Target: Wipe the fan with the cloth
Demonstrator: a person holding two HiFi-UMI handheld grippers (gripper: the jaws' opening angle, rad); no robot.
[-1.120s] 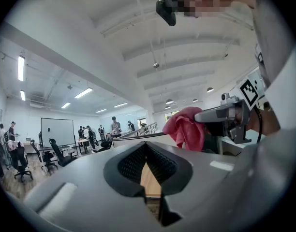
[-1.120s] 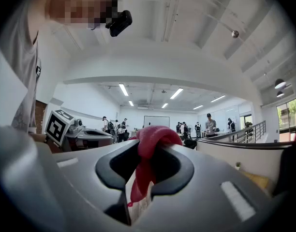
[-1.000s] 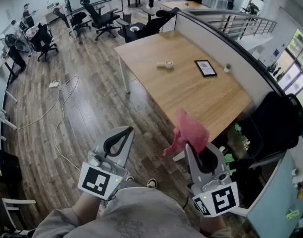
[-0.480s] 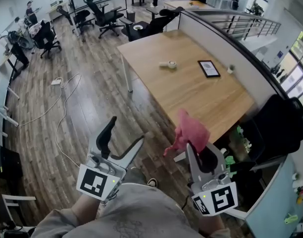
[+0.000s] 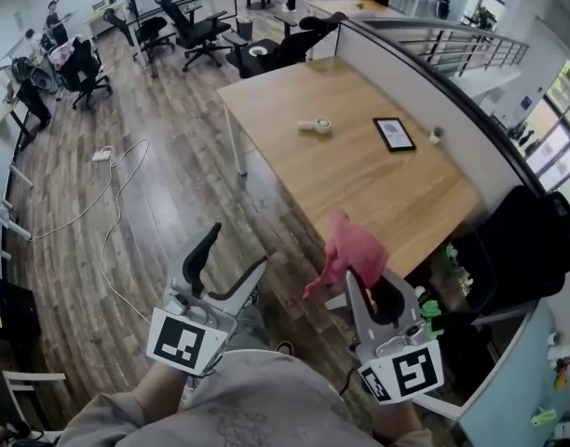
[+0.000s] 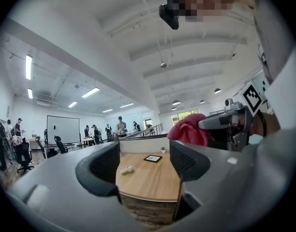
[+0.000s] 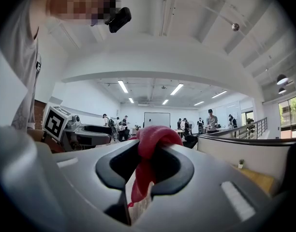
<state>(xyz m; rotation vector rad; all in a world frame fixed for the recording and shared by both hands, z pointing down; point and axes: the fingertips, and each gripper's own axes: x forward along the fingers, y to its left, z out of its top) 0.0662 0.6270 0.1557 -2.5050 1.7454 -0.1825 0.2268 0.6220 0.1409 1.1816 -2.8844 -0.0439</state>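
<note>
The right gripper point(image 5: 365, 283) has its jaws pressed together on the pink cloth point(image 5: 356, 248), pinching it near the tips. The cloth bunches up above and ahead of the jaws, and one end hangs down between them. Beside it, at its left, the left gripper point(image 5: 237, 250) has its jaws opening, already spread wide, with nothing between them. Both grippers point level towards a wooden table point(image 5: 359, 170) ahead. Further along the table lie a tape roll point(image 5: 315, 126) and a tablet point(image 5: 394, 133). A black chair point(image 5: 518, 240) stands off to the right of the right gripper.
</note>
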